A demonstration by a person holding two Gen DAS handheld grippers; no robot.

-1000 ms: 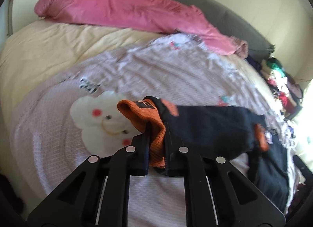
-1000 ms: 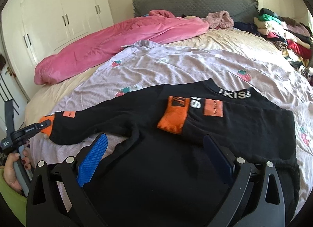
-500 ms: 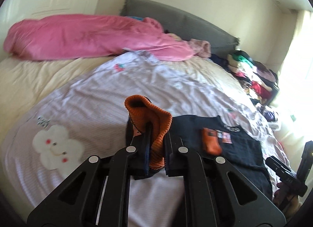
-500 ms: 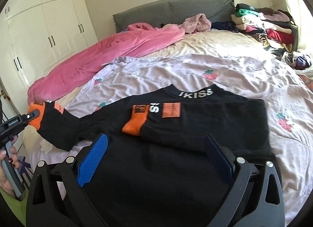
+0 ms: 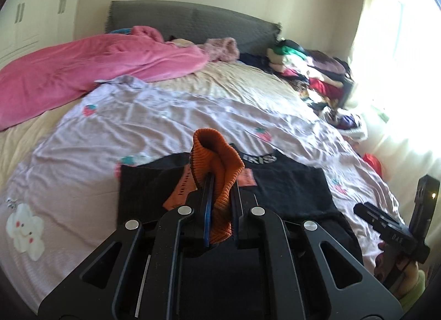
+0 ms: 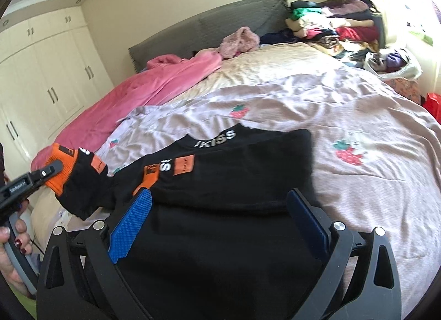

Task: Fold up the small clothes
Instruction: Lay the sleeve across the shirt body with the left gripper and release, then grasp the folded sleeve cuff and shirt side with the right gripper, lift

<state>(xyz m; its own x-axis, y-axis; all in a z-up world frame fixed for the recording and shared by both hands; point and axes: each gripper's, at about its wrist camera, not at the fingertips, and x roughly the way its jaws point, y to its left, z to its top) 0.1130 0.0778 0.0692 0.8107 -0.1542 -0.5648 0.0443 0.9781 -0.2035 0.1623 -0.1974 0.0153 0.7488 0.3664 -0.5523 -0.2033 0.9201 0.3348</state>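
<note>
Right wrist: lilac strawberry sheet (image 6: pixel 303 105) on bed, white wardrobes (image 6: pixel 41 77) behind.

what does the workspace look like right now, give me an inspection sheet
surface: bed covered by a wrinkled lilac strawberry-print sheet.
job's things: black sweater lies flat on the sheet; one orange-cuffed sleeve is folded across the chest, the other sleeve's orange cuff is lifted.
clutter: pink blanket along the far side; clothes pile by the headboard.
grippers: left tool shut on the orange cuff; right tool open, above the sweater's lower part.
cables: nothing seen.
surroundings: white wardrobe, bright window.
</note>
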